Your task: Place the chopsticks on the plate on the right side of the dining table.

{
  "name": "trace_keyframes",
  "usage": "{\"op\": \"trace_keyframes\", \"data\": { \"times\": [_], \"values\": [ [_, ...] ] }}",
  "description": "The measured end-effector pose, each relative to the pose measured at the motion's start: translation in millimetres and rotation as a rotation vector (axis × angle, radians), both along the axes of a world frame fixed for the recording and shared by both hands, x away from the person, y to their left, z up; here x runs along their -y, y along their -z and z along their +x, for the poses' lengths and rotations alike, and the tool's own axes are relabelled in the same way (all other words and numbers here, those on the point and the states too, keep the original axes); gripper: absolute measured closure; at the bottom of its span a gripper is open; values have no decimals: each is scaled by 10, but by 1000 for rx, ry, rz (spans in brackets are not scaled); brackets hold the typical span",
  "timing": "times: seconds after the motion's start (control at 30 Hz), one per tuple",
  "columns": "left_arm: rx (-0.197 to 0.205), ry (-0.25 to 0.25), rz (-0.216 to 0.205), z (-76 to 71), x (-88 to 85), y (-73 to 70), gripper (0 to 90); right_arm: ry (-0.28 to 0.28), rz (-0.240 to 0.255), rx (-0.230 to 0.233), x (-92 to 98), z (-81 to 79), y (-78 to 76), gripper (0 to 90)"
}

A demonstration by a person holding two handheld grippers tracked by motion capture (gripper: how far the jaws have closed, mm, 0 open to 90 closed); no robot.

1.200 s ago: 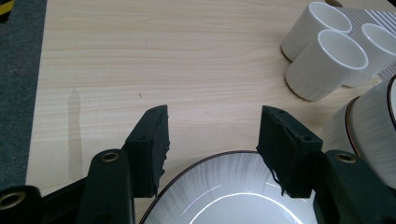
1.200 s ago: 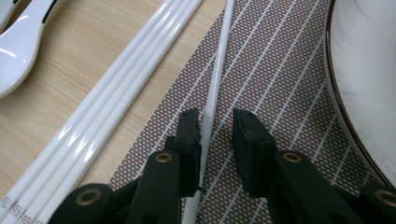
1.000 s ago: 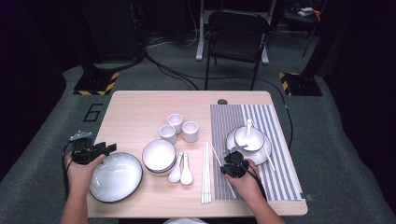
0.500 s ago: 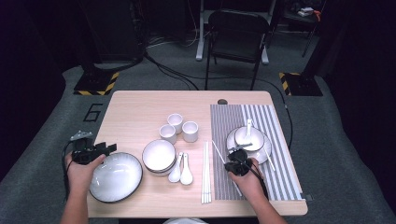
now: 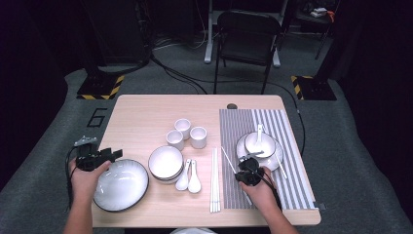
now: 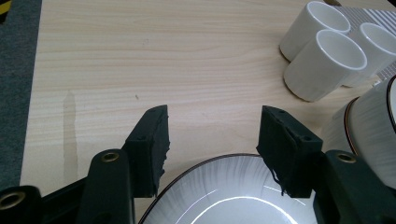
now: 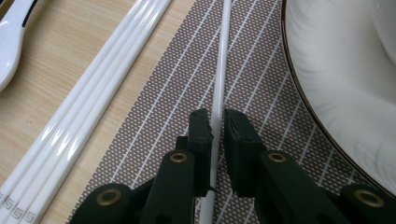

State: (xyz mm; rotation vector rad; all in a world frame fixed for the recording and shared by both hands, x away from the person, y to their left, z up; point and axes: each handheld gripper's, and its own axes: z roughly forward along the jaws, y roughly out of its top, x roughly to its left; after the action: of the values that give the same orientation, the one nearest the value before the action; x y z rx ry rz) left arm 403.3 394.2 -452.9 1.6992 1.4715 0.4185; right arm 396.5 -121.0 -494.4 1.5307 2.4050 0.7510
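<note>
Left gripper view shows our left gripper (image 6: 212,140) with fingers apart over the plate (image 6: 233,196) rim; at right, our right gripper (image 7: 217,126) clamps 1 thin chopstick (image 7: 223,56) on the striped mat (image 7: 177,102): stiff, light, slippery, best pinched mid-length

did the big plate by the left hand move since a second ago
No. In the high view the large plate sits at the same spot near the table's front left corner, just left of the stacked bowls, as in the earlier pictures.
</note>
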Motion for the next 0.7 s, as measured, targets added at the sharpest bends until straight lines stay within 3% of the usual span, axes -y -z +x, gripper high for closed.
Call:
{"op": "trace_keyframes", "data": {
  "times": [0.7],
  "values": [
    [5,2,-12,75,44,-6,433,-4,-1,-14,53,-69,14,841]
  ]
}}
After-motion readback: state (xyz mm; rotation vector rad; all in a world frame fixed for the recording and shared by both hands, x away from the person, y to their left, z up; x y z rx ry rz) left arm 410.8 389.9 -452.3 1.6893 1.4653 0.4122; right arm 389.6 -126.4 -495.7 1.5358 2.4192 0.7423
